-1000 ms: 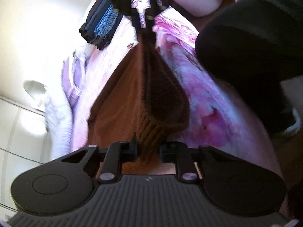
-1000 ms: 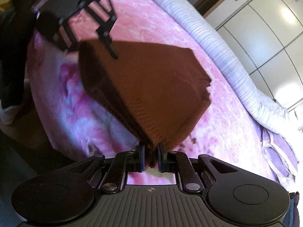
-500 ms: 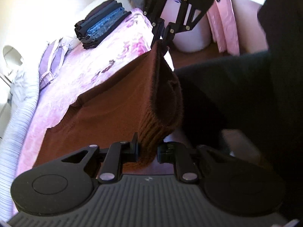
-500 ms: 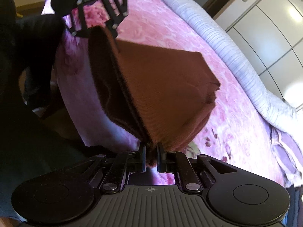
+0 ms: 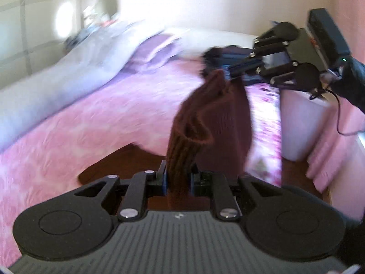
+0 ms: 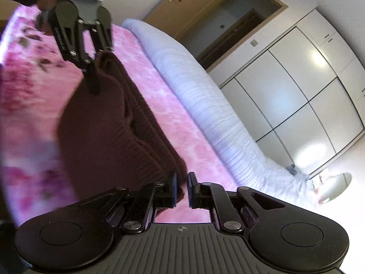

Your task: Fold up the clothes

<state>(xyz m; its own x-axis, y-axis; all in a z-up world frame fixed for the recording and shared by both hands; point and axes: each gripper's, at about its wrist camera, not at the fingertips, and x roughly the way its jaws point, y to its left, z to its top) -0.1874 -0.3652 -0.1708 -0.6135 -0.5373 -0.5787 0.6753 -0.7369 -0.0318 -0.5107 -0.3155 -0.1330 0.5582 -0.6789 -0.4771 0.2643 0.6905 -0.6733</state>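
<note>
Above the pink bed (image 5: 68,123), left gripper (image 5: 178,178) and right gripper (image 6: 181,188) are clamping their jaws on the brown sweater (image 5: 205,118) hem, stretching it toward 12 o'clock, likely squaring the fold.

From my left wrist camera the far side of the bed (image 5: 68,123) is smeared by motion, so I can't make out the clutter by the round mirror (image 5: 109,2), and the dark stack (image 5: 228,56) is half hidden behind the right tongs (image 5: 230,69). The sweater (image 5: 205,123) covers the left tongs' (image 5: 178,178) pads where they pinch it. In the right wrist view the sweater's lower hem is lost behind the housing, and I can't tell whether cloth sits between the right tongs' pads (image 6: 193,187).
</note>
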